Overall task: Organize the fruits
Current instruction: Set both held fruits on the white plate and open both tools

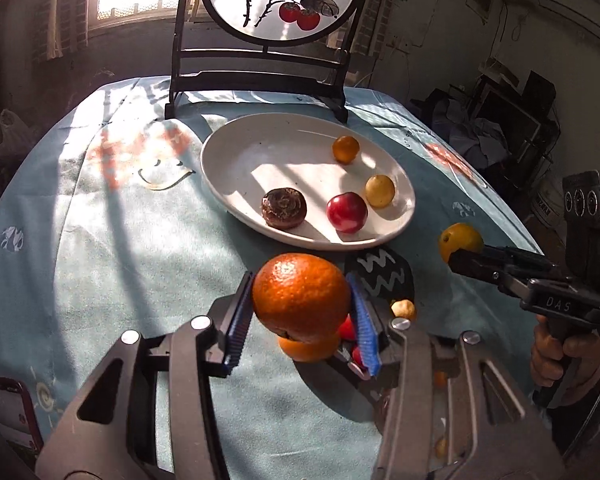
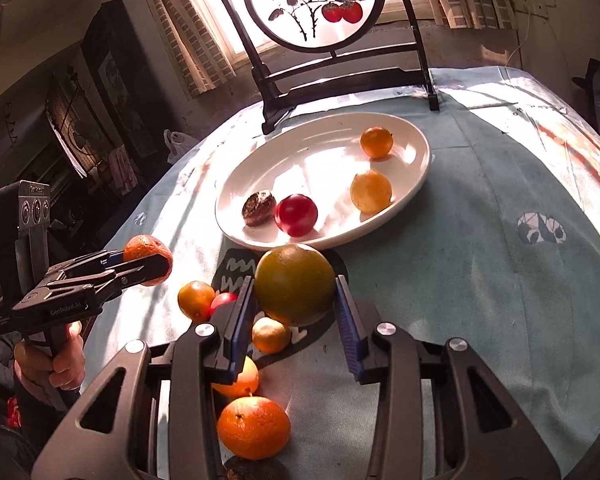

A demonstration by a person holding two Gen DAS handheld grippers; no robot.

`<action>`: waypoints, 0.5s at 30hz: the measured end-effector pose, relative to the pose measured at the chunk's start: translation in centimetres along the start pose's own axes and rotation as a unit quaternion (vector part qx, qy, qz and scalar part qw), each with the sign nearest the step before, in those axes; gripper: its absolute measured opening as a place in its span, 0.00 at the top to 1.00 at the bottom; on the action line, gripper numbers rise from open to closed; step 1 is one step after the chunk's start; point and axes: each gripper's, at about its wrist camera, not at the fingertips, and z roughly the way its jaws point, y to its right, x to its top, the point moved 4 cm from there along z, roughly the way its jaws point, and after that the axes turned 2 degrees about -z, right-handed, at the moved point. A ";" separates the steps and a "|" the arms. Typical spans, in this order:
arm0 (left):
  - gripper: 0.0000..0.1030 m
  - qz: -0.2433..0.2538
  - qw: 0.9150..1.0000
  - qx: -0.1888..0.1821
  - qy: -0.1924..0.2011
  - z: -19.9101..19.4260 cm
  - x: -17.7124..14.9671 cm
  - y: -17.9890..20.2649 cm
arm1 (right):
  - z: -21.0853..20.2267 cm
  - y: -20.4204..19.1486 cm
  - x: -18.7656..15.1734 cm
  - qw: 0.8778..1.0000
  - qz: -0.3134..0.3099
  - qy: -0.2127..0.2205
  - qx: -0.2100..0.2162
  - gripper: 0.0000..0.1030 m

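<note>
1. Fruits sit in both tools: the left gripper point(image 1: 300, 312) clamps a bright orange round orange point(image 1: 301, 297) between its blue ribbed pads, lifted off the cloth near the front edge of the table; the right gripper point(image 2: 296, 300) holds a larger dull yellow-green citrus point(image 2: 295, 285) across its widest part.
2. Round, smooth skins could roll out of either pinch if the tool tilts, I judge.
3. Loose small oranges point(image 2: 253, 427) and a red fruit point(image 2: 222, 300) lie directly below; a dropped piece might scatter them toward the edge.
4. Beyond, the white oval ceramic plate point(image 1: 236, 148) holds four small fruits in its right half; a hard release could knock them out.
5. A pale blue printed tablecloth point(image 1: 100, 220) covers the round table, sunlit.
6. At the far edge stands a dark-framed round painted screen point(image 1: 280, 0); a bright window and cluttered room lie behind.
</note>
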 end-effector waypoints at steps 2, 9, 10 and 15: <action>0.55 -0.007 1.000 0.021 0.015 1.1 2.2 0.2 | 0.6 0.0 1.6 1.000 -0.004 0.017 -0.007 0.62; 0.55 -0.021 0.999 0.043 0.001 6.8 7.2 -0.2 | 4.2 1.7 5.6 0.999 -0.002 0.031 -0.033 0.62; 0.55 -0.024 0.999 0.044 -0.005 7.5 7.3 -0.5 | 4.8 1.9 5.8 0.999 -0.004 0.027 -0.034 0.62; 0.55 -0.027 0.997 0.060 -0.028 10.1 7.6 -1.7 | 7.1 2.6 6.6 0.999 -0.008 0.010 -0.034 0.62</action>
